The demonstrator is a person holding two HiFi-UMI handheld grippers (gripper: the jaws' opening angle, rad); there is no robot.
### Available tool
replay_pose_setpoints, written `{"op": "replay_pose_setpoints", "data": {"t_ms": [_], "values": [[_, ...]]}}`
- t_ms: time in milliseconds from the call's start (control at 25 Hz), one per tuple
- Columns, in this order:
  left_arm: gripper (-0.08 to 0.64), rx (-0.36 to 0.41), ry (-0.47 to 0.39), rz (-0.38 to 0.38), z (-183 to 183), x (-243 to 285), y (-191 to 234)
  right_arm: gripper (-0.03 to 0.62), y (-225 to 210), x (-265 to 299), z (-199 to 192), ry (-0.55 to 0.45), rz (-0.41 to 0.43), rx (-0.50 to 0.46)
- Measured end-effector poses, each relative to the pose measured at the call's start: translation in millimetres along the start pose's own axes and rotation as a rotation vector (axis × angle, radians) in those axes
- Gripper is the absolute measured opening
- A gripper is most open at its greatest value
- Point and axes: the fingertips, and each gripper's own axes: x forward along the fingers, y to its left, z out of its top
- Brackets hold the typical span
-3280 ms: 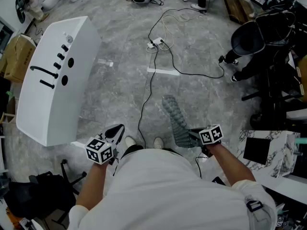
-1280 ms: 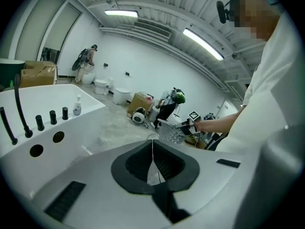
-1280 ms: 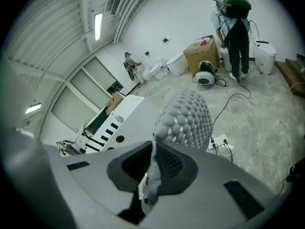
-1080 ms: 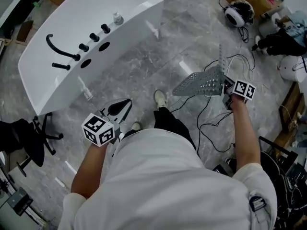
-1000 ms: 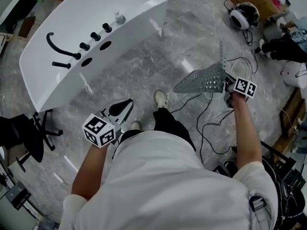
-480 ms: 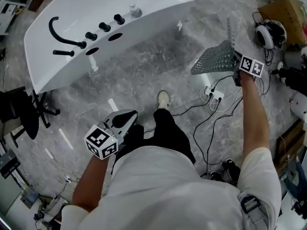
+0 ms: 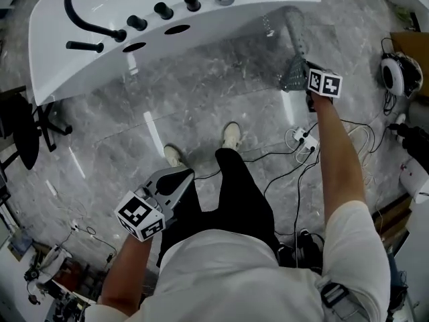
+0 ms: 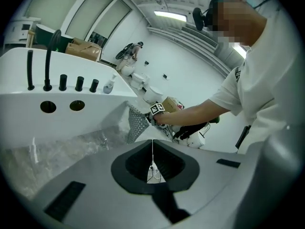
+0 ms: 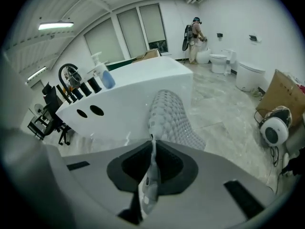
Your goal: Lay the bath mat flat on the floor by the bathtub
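The white bathtub [image 7: 167, 5] with black taps spans the top of the head view. My right gripper [image 7: 299, 79] is shut on one edge of the grey dimpled bath mat [image 7: 295, 42] and holds it in the air close to the tub's side. In the right gripper view the mat [image 9: 167, 113] arches up from the shut jaws [image 9: 152, 140] toward the tub [image 9: 133, 92]. My left gripper [image 7: 179, 174] hangs low by the person's leg, shut and empty [image 8: 152, 144]. Its view shows the mat [image 8: 136, 124] dangling beside the tub [image 8: 57, 104].
The person's shoes [image 7: 231, 134] stand on the grey marble floor in front of the tub. A power strip with tangled cables [image 7: 301, 137] lies at the right, with a headset [image 7: 392, 76] beyond. A black chair [image 7: 23, 123] is at the left. A soap bottle [image 9: 102, 75] sits on the tub rim.
The person has stepped up to the tub. My right gripper has carried the mat forward to the tub's side, where it now shows edge-on. The left gripper has stayed shut and low.
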Motion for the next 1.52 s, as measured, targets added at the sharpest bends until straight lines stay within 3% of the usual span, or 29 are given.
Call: {"op": "replay_pose_setpoints", "data": {"t_ms": [480,960,1200,1520], "values": [[0.02,-0.137,-0.109,0.015,-61.7,-28.1,62.5,0.037,190.8,132.5,-81.4,0.131,0.135,-0.054],[0.02,-0.168,-0.208,0.047,-117.7,-78.5,120.2,0.04,372.0,223.4,-153.4,0.196,0.254,-0.088],[0.02,-0.23,-0.212,0.084,-152.7,-106.2,153.2,0.043,436.2,258.7,-176.6,0.214,0.273,-0.129],[0.02,-0.244,-0.267,0.127,-187.2,-136.2,197.1,0.049,536.2,295.1,-201.0,0.246,0.347,-0.192]]}}
